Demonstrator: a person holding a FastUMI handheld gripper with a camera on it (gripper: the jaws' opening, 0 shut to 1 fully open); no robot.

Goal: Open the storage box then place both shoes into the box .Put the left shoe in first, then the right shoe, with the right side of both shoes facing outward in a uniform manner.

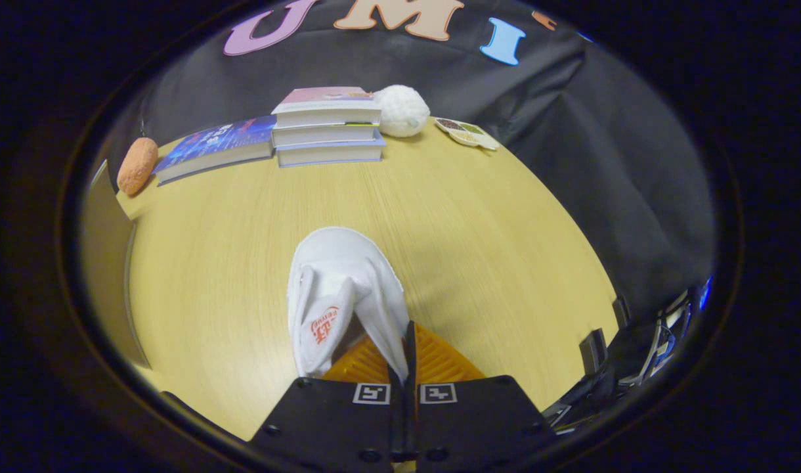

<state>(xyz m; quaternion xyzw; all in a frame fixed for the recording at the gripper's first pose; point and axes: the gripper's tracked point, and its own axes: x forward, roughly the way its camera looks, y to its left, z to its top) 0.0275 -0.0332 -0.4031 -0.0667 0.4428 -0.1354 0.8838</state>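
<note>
The gripper (404, 348) has its two fingers drawn together on the side wall of a white shoe (341, 295), pinching the thin edge of its opening between them, so it is clenched on the shoe. The shoe runs forward from the fingers, toe pointing away toward the far edge of the tabletop (492, 263), its tongue with a red printed mark lying just left of the fingers. Whether its sole rests on the wood or hangs just above it cannot be told.

Beyond the shoe the pale wooden tabletop lies bare up to its far edge. There a stack of three books (328, 128) stands, with a blue-covered book (216, 148) lying flat just to its left. An orange sponge-like lump (138, 165) sits at the far left corner. A white woolly ball (402, 110) touches the right side of the stack, and a small dish with compartments (467, 133) lies near it, by the far right edge.
</note>
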